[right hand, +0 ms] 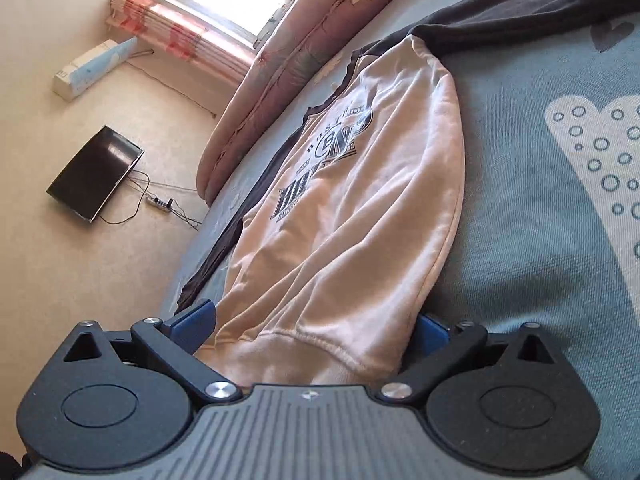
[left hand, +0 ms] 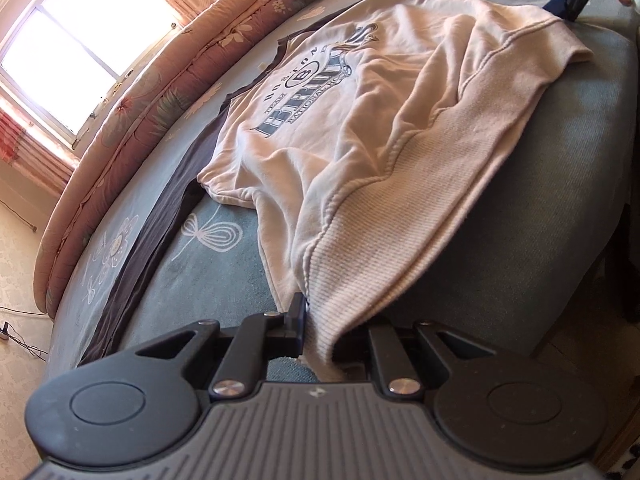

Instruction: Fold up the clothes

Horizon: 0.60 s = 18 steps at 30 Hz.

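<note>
A cream sweatshirt [left hand: 360,128] with dark sleeves and a dark printed crest lies spread on the blue-grey bed cover [left hand: 208,276]. My left gripper [left hand: 316,332] is shut on the ribbed hem, which rises from the bed into its jaws; its right finger is hidden under the cloth. In the right wrist view the sweatshirt [right hand: 352,208] runs away from me. My right gripper [right hand: 312,328] stands wide, with the other hem corner bunched between its blue fingers [right hand: 192,322]. The left wrist view shows the right gripper [left hand: 568,4] at the far hem corner, low on the bed.
A rolled pink floral quilt [left hand: 132,120] lines the bed's far edge under a bright window [left hand: 80,52]. On the floor are a black screen [right hand: 94,174], a power strip with cables [right hand: 160,202] and a long box [right hand: 94,68]. The bed's edge drops off at right [left hand: 600,184].
</note>
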{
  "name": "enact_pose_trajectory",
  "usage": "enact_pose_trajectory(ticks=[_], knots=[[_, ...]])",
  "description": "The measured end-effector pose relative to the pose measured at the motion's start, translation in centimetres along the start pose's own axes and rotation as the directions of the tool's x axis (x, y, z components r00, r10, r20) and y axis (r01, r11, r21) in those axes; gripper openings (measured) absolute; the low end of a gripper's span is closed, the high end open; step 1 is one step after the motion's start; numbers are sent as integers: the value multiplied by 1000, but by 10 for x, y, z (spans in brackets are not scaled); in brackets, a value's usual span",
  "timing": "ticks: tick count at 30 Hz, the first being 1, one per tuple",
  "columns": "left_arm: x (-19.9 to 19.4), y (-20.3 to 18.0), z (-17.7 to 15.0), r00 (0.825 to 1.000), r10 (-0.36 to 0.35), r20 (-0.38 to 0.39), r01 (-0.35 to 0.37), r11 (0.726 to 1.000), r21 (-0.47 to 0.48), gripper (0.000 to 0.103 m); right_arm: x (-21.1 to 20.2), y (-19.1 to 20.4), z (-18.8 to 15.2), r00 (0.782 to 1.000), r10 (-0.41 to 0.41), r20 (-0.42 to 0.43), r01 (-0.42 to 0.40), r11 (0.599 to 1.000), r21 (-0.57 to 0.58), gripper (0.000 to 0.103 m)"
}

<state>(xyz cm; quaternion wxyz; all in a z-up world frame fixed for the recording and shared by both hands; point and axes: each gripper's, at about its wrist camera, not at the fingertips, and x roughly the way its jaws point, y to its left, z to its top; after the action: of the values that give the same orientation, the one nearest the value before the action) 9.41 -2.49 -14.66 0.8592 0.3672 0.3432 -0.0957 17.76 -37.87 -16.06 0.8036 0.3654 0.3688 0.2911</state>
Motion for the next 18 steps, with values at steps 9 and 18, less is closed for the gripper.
enact_pose_trajectory(ticks=[9,18], knots=[[1,-2,-2,1000,12,13,-12,1000,-7,11,-17,4,-27,1000,-1,-11,1,1000,-28,96],[0,-5,-3,999,24,22,-24,1000,-4,11,-24,-42,-13,996,-86,-9,86,982,167,1]])
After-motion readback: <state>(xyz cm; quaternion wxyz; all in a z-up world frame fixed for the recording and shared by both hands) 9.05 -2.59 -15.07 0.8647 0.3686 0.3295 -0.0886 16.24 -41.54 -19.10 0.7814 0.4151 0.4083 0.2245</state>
